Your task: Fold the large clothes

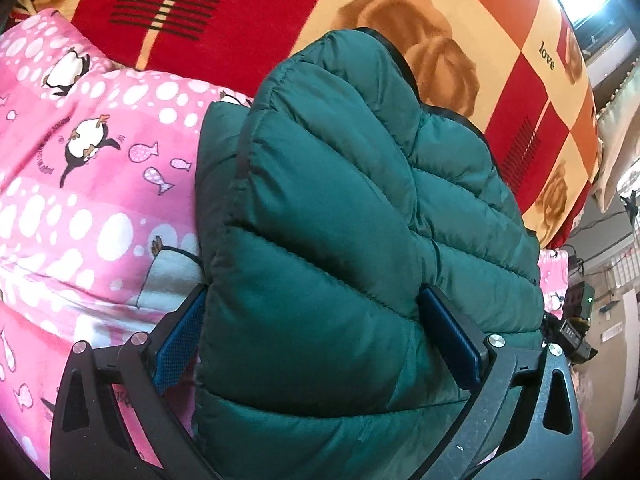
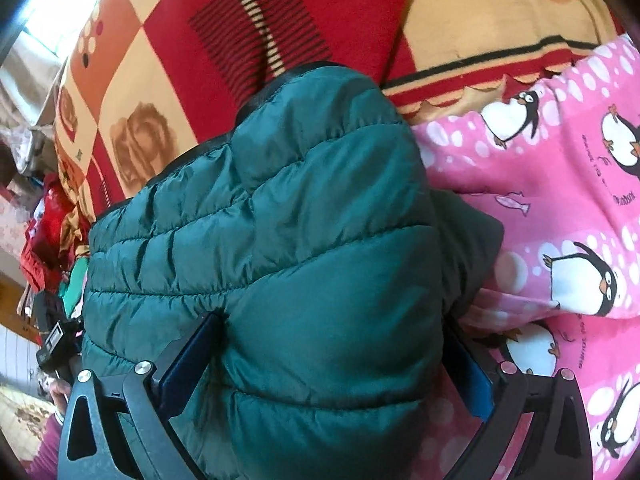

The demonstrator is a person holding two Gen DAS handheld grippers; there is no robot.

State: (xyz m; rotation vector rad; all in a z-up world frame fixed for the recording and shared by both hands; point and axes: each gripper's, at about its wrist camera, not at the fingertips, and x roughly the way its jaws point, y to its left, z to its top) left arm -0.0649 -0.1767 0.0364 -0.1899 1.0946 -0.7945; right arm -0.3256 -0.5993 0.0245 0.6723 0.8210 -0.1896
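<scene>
Lying bunched on the pink penguin-print fleece blanket (image 1: 80,184), near its edge with the red-and-cream checked blanket (image 1: 248,20), the puffy green quilted jacket (image 1: 340,208) is filling both wide-spread grippers: left gripper (image 1: 320,336) and right gripper (image 2: 328,364) pads are pressing into glossy channel-stitched folds.

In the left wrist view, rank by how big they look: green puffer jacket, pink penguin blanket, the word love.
1. green puffer jacket, though it is nearest the camera
2. pink penguin blanket
3. word love
</scene>
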